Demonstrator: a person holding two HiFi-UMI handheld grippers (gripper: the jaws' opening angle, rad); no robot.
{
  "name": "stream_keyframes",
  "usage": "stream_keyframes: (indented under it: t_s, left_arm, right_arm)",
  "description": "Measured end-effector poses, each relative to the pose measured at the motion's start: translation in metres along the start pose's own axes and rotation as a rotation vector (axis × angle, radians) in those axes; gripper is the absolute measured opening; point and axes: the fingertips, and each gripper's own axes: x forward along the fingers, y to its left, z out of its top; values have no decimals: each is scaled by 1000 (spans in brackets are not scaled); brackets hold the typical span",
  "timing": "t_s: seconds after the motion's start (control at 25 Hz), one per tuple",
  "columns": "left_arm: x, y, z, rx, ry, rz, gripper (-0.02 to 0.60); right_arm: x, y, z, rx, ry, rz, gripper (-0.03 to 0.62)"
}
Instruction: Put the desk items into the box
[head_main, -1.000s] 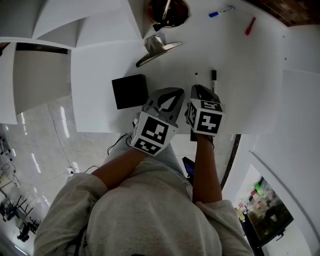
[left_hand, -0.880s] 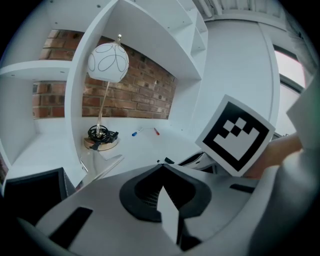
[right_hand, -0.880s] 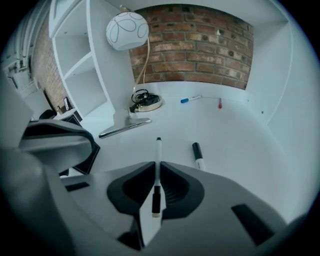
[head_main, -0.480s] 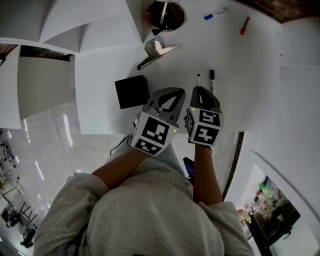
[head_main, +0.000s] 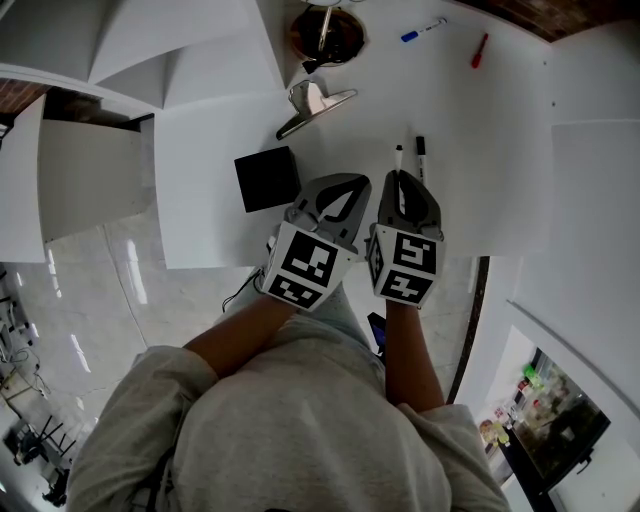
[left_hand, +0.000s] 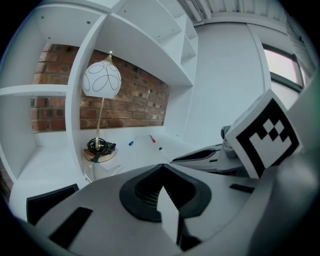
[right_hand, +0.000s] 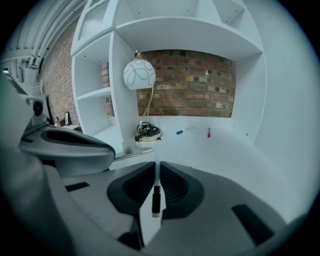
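The right gripper (right_hand: 156, 164) is squeezing a thin white pen (right_hand: 156, 200) between its jaws. The left gripper (left_hand: 162, 166) is pressing its jaws together on nothing. A black pen (head_main: 420, 146) is lying just ahead of the right jaws. A black square thing (head_main: 268, 178) is sitting on the desk (head_main: 480, 150), left of the left jaws. I cannot tell if it is a box.
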Motion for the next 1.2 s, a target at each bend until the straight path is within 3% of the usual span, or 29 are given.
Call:
stream_keyframes:
  t_s: [0.48, 1.2]
  left_arm:
    - [-26, 0, 14, -6, -54, 35, 9]
    - [-67, 27, 15, -22, -99, 105, 9]
  right_arm:
    - [-30, 21, 35, -59, -209, 12, 46]
    - [-44, 75, 64, -113, -346, 90, 46]
